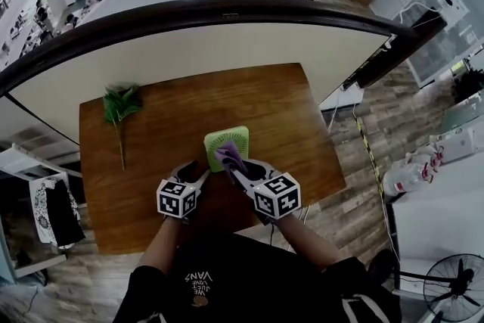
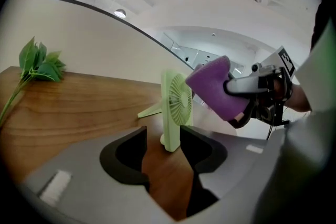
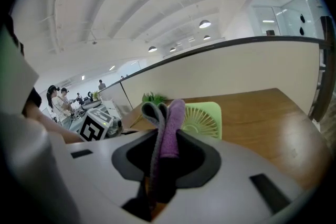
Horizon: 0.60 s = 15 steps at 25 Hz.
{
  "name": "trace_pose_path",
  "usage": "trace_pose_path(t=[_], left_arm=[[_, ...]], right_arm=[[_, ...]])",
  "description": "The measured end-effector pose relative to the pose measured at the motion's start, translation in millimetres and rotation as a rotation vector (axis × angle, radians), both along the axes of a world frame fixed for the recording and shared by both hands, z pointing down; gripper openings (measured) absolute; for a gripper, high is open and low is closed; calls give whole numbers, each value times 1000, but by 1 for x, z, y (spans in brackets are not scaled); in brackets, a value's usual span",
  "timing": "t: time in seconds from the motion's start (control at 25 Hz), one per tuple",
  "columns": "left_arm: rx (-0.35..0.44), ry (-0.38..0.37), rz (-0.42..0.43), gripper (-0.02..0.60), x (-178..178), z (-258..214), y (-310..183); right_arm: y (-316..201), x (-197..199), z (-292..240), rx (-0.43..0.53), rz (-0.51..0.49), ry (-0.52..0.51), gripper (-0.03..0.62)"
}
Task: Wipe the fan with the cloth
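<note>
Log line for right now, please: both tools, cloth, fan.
left tool: open, fan base just ahead of its jaws, ungripped | right tool: shut on purple cloth, by fan grille, contact unclear | fan: upright on table

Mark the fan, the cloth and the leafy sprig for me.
fan [image 1: 226, 138], head view, on the green grille.
cloth [image 3: 170, 128], right gripper view, on its purple fold.
leafy sprig [image 1: 119, 104], head view, on the leaves.
</note>
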<state>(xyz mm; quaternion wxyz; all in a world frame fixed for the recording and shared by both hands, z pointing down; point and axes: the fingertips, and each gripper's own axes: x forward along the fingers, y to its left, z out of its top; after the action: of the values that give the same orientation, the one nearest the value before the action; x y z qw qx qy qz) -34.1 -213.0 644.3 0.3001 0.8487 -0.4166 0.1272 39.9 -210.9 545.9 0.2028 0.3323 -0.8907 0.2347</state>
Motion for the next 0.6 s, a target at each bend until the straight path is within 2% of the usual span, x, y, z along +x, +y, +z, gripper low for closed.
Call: trace_pose_path(t=[0.48, 0.6], left_arm=[[-14, -8, 109, 181, 27, 18, -15], [-7, -22, 128, 138, 33, 19, -16]], right_arm=[[-19, -30, 7, -12, -132, 52, 95], [-20, -33, 10, -23, -148, 55, 95]])
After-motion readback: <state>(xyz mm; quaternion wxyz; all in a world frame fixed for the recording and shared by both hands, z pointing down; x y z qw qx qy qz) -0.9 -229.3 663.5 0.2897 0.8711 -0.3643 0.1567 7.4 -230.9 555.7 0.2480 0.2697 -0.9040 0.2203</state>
